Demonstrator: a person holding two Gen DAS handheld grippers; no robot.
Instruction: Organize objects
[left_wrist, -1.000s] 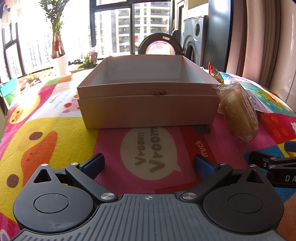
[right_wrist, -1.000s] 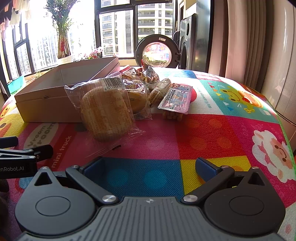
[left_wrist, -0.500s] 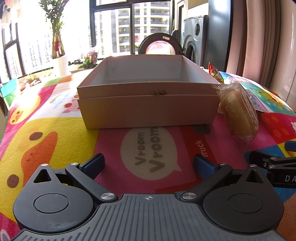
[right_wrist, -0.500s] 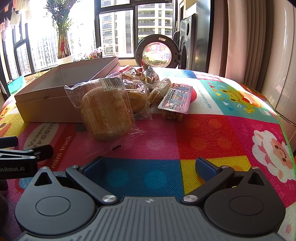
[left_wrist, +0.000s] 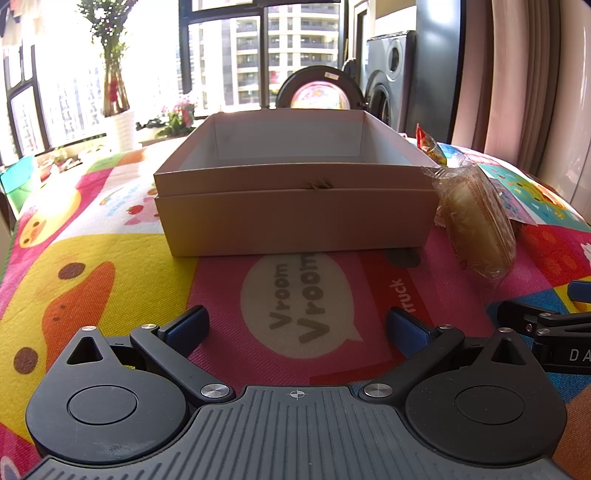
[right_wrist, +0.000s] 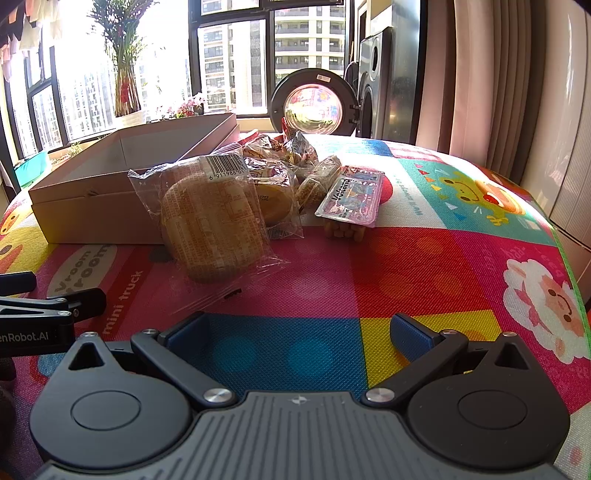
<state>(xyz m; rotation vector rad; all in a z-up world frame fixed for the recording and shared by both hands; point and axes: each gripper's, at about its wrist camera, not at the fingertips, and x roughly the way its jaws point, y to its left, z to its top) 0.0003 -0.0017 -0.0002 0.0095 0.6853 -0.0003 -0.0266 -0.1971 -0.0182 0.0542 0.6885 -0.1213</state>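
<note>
- The right gripper (right_wrist: 297, 330) is gaping empty; the bun (right_wrist: 214, 229) is lying ahead, left of its jaws, leaning long-axis up on the box (right_wrist: 92, 206).
- The left gripper (left_wrist: 295, 325) is also hanging released, facing the box, the bun sitting off to its right; the right looks nearer.

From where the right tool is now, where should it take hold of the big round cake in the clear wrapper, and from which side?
Grip the round cake across its thin edges, low on the near side, approaching straight ahead and slightly left from the right tool. It leans tilted against the box, broad face toward the tool, so the face is too wide. The loose wrapper flap on the mat looks slippery.
</note>
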